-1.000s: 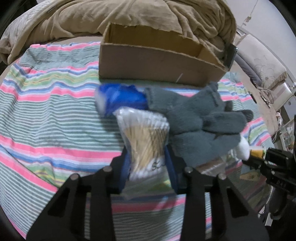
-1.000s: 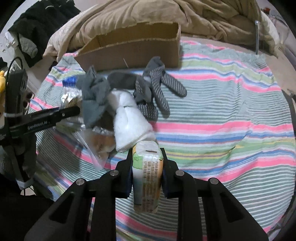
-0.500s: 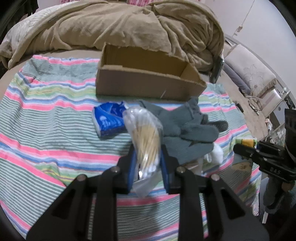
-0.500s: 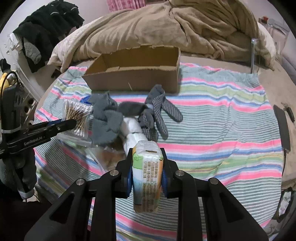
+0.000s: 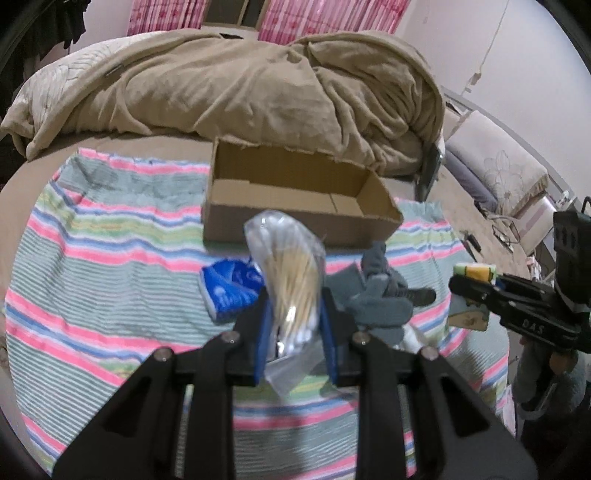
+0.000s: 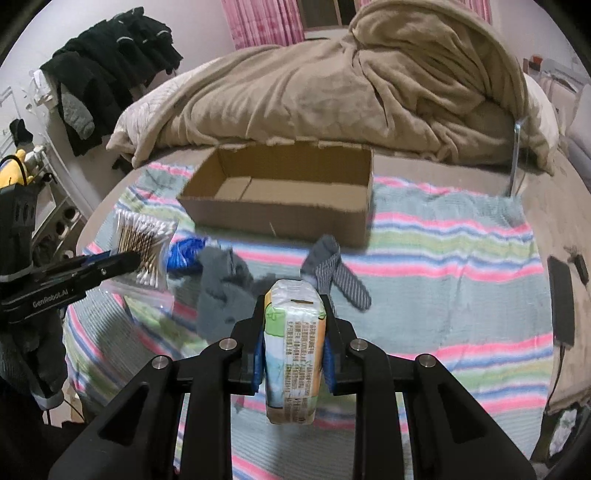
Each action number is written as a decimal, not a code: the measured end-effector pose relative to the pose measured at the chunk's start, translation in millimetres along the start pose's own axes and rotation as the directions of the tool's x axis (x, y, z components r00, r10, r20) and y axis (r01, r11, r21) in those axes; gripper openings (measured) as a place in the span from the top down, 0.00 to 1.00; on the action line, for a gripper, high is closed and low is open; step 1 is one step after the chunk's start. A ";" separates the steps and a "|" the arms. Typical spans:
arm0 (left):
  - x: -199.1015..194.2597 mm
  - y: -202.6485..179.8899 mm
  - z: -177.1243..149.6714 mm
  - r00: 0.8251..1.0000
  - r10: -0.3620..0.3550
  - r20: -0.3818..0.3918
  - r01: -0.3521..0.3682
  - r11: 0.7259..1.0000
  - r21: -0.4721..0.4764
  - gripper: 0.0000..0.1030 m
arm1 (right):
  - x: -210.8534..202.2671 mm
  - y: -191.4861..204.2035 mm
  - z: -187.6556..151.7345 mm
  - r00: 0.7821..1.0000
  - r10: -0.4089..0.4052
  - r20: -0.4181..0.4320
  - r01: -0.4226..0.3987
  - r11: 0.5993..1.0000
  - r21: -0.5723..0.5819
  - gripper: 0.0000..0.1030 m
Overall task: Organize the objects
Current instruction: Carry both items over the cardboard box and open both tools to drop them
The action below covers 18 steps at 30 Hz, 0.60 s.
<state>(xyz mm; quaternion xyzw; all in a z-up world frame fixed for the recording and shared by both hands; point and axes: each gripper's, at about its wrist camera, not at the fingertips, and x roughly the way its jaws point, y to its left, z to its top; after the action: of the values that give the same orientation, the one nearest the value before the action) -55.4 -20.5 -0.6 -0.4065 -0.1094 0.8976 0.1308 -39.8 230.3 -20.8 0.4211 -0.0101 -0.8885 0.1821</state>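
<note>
Bedroom: pink curtains (image 5: 325, 14) at top centre, rumpled tan blanket (image 5: 258, 81) across the upper frame, dark clothes (image 6: 110, 55) hanging upper left in the right wrist view.
Surface: striped cloth (image 5: 92, 258) in pink, green and blue, spread over the bed.
Cardboard box (image 5: 295, 199): open-topped, centre frame, standing on the cloth just below the blanket, nothing visible inside.
Left gripper (image 5: 295, 325): jaws clamped on a clear bag of cotton swabs (image 5: 291, 273), held up at centre frame in front of the box's near wall.
Left gripper lettering: "GenRobot.AI" readable along its side at left edge of the right wrist view.
Right gripper (image 6: 293, 347): jaws clamped on a tissue pack (image 6: 293, 343), green, orange and white wrapper, lower centre; small print on the pack too fine to read.
Right gripper lettering: "DAS" readable on its side, at right of the left wrist view.
Blue packet (image 5: 229, 291): lying on the cloth, left of the swab bag.
Grey gloves (image 5: 376, 302): heaped on the cloth right of centre, between the two grippers.
Striped sock (image 6: 332, 269): on the cloth just below the box.
</note>
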 end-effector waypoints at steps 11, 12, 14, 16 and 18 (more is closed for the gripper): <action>11.0 -7.3 30.4 0.999 -0.016 0.029 0.015 0.999 0.028 0.76 | 12.4 -5.3 39.9 0.999 0.012 0.036 -0.011 0.999 -0.044 0.75; 12.6 -9.0 33.1 0.999 -0.018 0.030 0.017 0.999 0.035 0.76 | 14.3 -6.2 43.1 0.999 0.014 0.040 -0.012 0.999 -0.044 0.75; 16.4 -13.6 40.2 0.999 -0.022 0.038 0.020 0.998 0.053 0.76 | 19.3 -7.0 50.3 0.999 0.017 0.048 -0.015 0.999 -0.050 0.75; 18.9 -16.4 46.3 0.999 -0.027 0.045 0.024 0.998 0.060 0.76 | 24.5 -7.9 56.7 0.998 0.019 0.052 -0.016 0.998 -0.054 0.75; 22.0 -19.7 54.8 0.998 -0.034 0.060 0.030 0.997 0.065 0.76 | 29.7 -9.3 63.1 0.998 0.021 0.057 -0.017 0.998 -0.059 0.75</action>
<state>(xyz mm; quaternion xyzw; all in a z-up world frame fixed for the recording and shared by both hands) -108.1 0.2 25.3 -0.3727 -0.0907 0.9104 0.1548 -107.4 220.5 -3.8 0.3899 0.0069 -0.8983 0.2025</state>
